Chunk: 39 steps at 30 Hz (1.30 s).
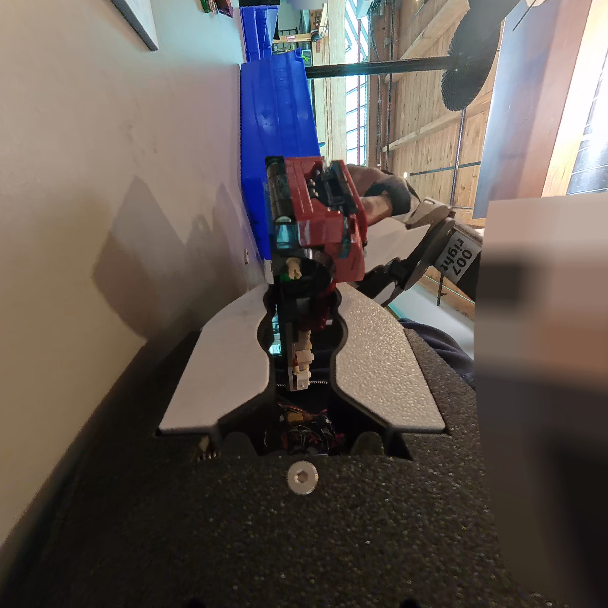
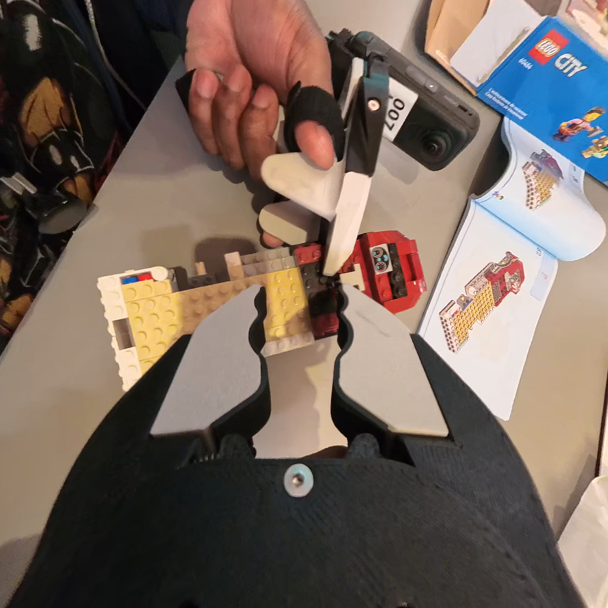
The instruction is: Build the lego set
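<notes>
My left gripper (image 1: pixel 304 296) is shut on a brick model (image 1: pixel 316 223) with a red cab, a black underside and tan and white bricks. It holds the model upright beside the table (image 1: pixel 98 164). In the right wrist view the model (image 2: pixel 204 306) shows its yellow and tan studded face, with the left gripper's white finger (image 2: pixel 348 214) pressed on it by the red cab (image 2: pixel 391 273). My right gripper (image 2: pixel 301 306) is open over that face. Its fingers stand on either side of a yellow strip and a raised dark red part (image 2: pixel 325 316), which lies by the right pad.
An open instruction booklet (image 2: pixel 487 312) and a blue box (image 2: pixel 552 75) lie to the right on the table. Blue bins (image 1: pixel 276 108) stand beyond the model. A person's hand (image 2: pixel 256 82) holds the left gripper. A patterned sleeve (image 2: pixel 42 115) is at the left.
</notes>
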{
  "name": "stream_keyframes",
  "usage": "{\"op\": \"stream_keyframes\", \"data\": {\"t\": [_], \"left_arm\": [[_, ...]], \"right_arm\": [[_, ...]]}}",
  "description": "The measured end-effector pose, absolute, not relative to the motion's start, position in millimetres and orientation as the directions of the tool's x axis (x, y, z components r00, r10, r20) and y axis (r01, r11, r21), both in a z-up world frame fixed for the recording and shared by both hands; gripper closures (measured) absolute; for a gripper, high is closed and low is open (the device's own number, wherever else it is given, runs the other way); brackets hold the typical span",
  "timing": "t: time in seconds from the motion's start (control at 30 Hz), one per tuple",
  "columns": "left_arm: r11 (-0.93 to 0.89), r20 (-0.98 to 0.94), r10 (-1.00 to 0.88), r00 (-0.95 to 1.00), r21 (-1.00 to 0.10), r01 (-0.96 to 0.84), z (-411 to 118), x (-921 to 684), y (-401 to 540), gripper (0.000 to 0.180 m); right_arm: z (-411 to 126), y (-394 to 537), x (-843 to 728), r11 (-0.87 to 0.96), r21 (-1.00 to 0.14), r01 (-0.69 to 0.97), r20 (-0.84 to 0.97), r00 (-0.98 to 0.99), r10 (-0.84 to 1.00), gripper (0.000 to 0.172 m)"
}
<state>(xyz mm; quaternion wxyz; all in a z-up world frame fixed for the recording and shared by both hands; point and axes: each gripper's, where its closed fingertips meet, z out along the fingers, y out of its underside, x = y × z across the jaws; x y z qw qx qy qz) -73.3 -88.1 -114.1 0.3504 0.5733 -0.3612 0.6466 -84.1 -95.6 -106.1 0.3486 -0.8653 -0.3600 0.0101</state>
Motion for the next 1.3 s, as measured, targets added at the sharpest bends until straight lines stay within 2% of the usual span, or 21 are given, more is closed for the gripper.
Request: {"op": "stream_keyframes", "data": {"t": [0.4,0.63,1.3], "left_arm": [[-0.522,0.995,0.042,-0.089,-0.054,-0.852,-114.8,-72.8,-83.7,0.149],[-0.529,0.995,0.042,-0.089,-0.054,-0.847,-114.8,-71.9,-82.4,0.148],[-0.467,0.994,0.009,-0.107,-0.090,-0.879,-116.0,-77.7,-93.3,0.148]], "right_arm": [[-110.4,-95.2,-90.8,-0.481,-0.585,0.653,0.284,0.721,0.633,0.132],[-108.3,-92.0,-89.9,-0.466,-0.610,0.641,0.308,0.734,0.606,0.130],[-107.1,-86.9,-80.3,-0.461,-0.625,0.630,0.355,0.755,0.551,0.128]]}}
